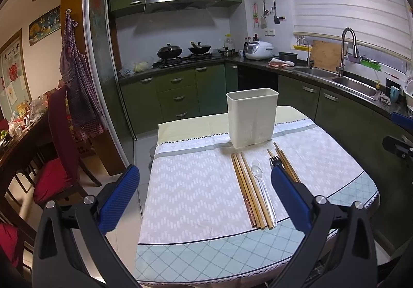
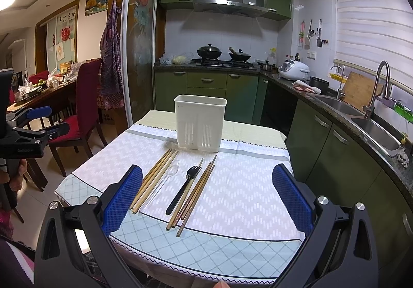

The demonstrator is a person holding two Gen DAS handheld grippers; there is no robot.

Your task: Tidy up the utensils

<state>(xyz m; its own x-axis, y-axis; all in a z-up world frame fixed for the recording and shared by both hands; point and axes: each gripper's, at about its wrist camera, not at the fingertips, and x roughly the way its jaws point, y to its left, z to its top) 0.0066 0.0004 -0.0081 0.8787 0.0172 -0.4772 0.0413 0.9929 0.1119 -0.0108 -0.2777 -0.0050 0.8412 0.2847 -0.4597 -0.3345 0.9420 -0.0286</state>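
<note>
Table (image 2: pixel 245 184), cloth-covered, fills the view ahead of both grippers; all task items lie on it.

Holder (image 2: pixel 200 124): white, upright, at the far end of the table, straight ahead of the right gripper (image 2: pixel 206 197) and ahead and slightly right of the left gripper (image 1: pixel 205 199). As far as the rim shows, nothing sticks out of it; inside not visible.

Utensils lie flat in a row between holder and grippers, handles toward the grippers:
- chopsticks, left bundle (image 2: pixel 152 179), just beside the right gripper's left finger
- chopsticks, right bundle (image 2: pixel 196 192), touching or overlapping the fork
- fork (image 2: pixel 184 184), black
- spoon (image 2: pixel 165 184), clear plastic, between left bundle and fork

Left gripper: spread wide, empty, raised above the near table edge; in its view its right finger hides part of the fork.
Right gripper: spread wide, empty, raised above the near edge, with the whole row ahead between its fingers.

Progress, by judgement: nothing sorted yet. Every utensil is outside the holder. Left to do: pick up each item and stand it in the holder, likely chopsticks apart from fork and spoon if it has two compartments.
</note>
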